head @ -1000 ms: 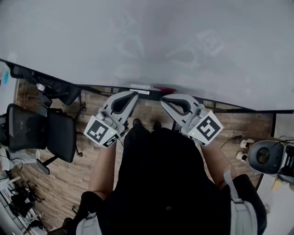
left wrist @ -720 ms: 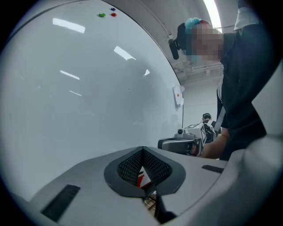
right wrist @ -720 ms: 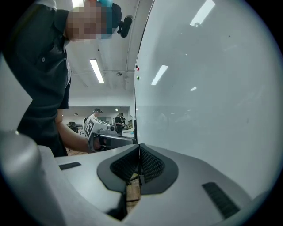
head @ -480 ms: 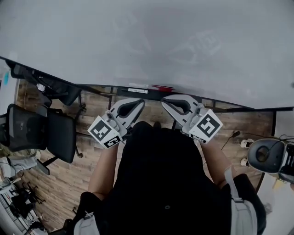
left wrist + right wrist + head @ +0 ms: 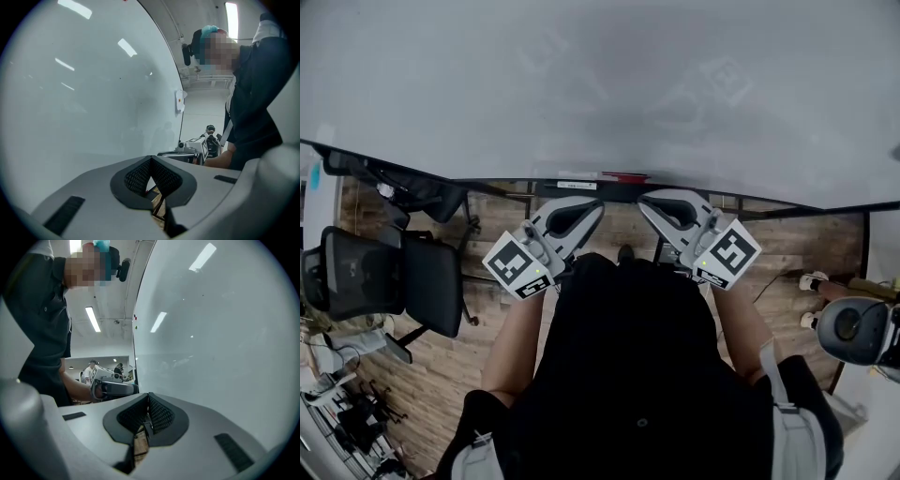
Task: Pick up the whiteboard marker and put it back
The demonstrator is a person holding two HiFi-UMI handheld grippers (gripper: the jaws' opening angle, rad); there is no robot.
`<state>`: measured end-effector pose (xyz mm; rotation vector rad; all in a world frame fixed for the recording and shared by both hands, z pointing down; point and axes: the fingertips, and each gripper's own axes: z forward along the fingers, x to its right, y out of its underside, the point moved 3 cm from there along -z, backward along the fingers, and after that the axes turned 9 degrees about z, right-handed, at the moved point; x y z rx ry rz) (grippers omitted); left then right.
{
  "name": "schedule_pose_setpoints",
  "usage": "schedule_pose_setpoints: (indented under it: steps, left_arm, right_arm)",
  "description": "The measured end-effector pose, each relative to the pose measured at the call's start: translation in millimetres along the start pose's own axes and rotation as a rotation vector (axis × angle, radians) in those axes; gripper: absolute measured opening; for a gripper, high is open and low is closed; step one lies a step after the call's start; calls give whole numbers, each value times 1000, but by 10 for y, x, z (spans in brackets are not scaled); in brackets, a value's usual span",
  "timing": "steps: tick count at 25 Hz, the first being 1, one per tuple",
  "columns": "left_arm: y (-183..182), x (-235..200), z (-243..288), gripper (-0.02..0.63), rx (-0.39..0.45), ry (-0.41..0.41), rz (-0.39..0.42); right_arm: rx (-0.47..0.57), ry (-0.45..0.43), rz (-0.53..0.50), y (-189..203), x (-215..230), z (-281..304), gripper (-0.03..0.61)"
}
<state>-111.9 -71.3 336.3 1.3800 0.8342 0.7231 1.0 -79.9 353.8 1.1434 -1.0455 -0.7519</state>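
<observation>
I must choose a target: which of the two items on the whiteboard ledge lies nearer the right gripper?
The red item, lying right of the white item.

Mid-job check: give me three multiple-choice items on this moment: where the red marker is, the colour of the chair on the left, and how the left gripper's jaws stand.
1. Where is the red whiteboard marker?
A. on the ledge under the whiteboard
B. on the floor
C. on a desk

2. What colour is the office chair?
A. white
B. black
C. red

3. How do the jaws of the left gripper stand?
A. wide apart
B. closed on the marker
C. closed together, empty

Answers:
1 A: the head view shows it lying on the ledge at the board's lower edge.
2 B: its seat and back are black.
3 C: the left gripper view shows the pads meeting with nothing between them.
</observation>
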Motion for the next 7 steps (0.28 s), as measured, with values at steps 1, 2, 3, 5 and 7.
schedule_pose_setpoints:
  steps: [1,2,3,5,7]
  left_arm:
    - [6,15,3,12,-4,5,-2]
    - [19,27,2,12,-8,8,-5]
    - [39,36,1,12,-11,8,-9]
    - [86,48,1,12,-17,3,-16]
    - [130,58,7,12,-22,-3,-17]
  right_arm:
    - [1,-2,2,6,-4,-1,20]
    - [0,-7,1,10,-4,-2,20]
    - [0,-12,-2,10,4,-5,20]
    - [0,-18,-10,1,38,-20,20]
    - [5,-18,-18,-15,84,-50,20]
